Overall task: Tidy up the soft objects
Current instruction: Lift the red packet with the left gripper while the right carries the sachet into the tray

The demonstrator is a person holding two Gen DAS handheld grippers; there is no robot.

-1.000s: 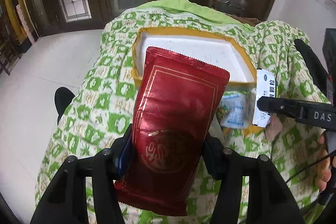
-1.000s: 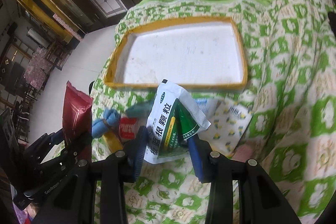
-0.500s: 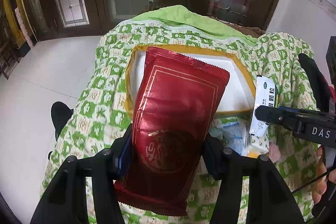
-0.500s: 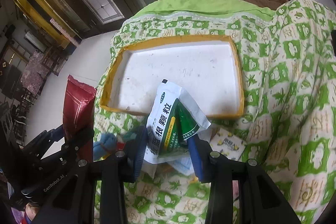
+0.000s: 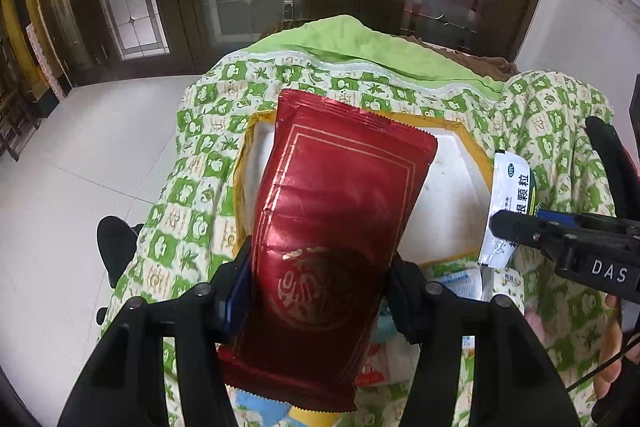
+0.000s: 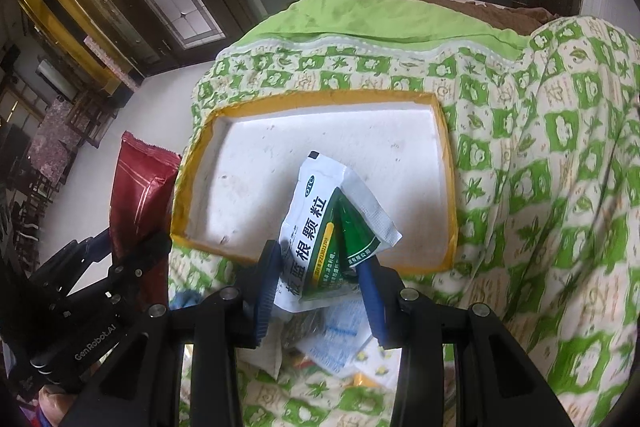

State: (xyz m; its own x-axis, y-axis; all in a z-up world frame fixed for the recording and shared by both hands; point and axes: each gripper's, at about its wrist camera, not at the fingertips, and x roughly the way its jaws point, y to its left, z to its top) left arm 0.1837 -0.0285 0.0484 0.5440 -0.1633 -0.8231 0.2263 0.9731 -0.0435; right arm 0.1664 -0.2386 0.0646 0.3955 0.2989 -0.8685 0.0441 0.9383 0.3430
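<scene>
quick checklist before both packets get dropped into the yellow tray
1. Left gripper holds the red packet firmly: ok, fingers pinch its lower half.
2. Right gripper holds the white and green sachet: ok, though it is creased in the grip.
3. Yellow-rimmed tray has free space: ok, only bare white floor shows in the right wrist view.
4. Sachet is over the tray: ok, its top overlaps the near edge.
5. Red packet is over the tray: cannot tell; it overlaps the tray in the left view but appears left of the rim in the right view.
6. Tray sits level on the green patterned quilt: cannot tell.
</scene>
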